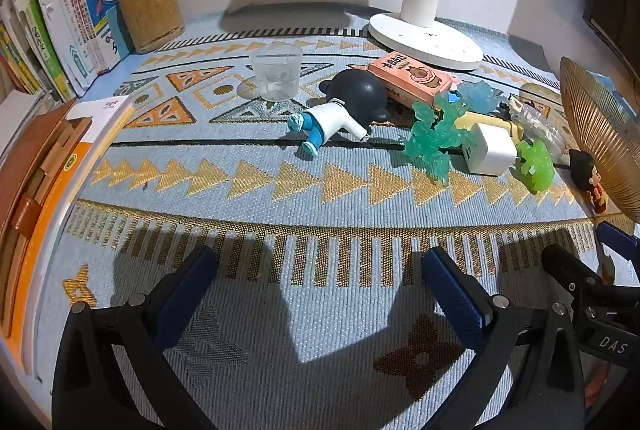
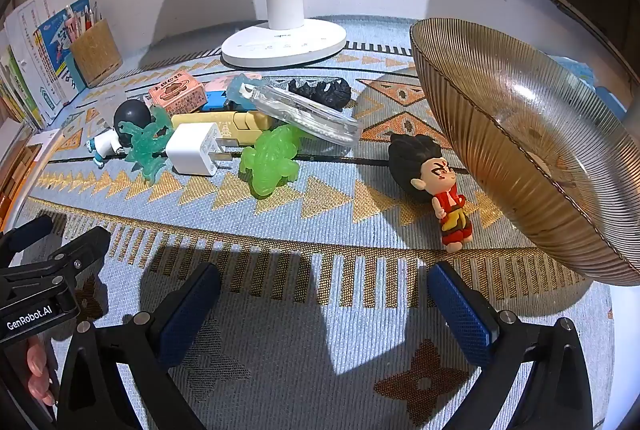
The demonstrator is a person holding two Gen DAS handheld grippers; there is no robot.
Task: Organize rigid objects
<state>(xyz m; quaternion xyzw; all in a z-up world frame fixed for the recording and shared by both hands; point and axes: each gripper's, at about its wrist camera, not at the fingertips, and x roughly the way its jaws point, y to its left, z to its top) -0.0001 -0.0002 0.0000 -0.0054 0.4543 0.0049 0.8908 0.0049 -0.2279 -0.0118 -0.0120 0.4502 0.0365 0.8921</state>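
Left wrist view: the left gripper [image 1: 316, 282] hovers low over a patterned blue and gold cloth [image 1: 280, 182], its jaws wide apart and holding nothing.
Clutter, left view: a black-headed figurine [image 1: 340, 106] lies on its side near the middle; just behind it to the left stands a clear cup [image 1: 276, 76].
Pile, left view: to the right sit a pink box [image 1: 412, 78], a teal toy [image 1: 434, 134], a white charger [image 1: 490, 148] and a green toy [image 1: 534, 164], crowded together and touching.
Background, left view: books [image 1: 60, 22] and a pen holder [image 1: 150, 10] stand at the far left, a lamp base [image 1: 426, 36] at the back.

Right wrist view: the right gripper [image 2: 324, 298] also hangs jaws apart and empty, over the near cloth.
Bowl, right view: a ribbed amber bowl [image 2: 500, 158] rests tilted at the right, holding no toys that I can see.
Nearest item, right view: a red-clothed figurine [image 2: 432, 178] lies on the cloth just left of the bowl, apart from the pile.
Other items, right view: a clear case [image 2: 308, 114] leans over a yellow item [image 2: 224, 120].

Step in hand: likely the start; nothing looks sorted yet.
Next move: probably the right gripper reaches the red-clothed figurine, closes across its body and lifts it clear of the bowl's rim.
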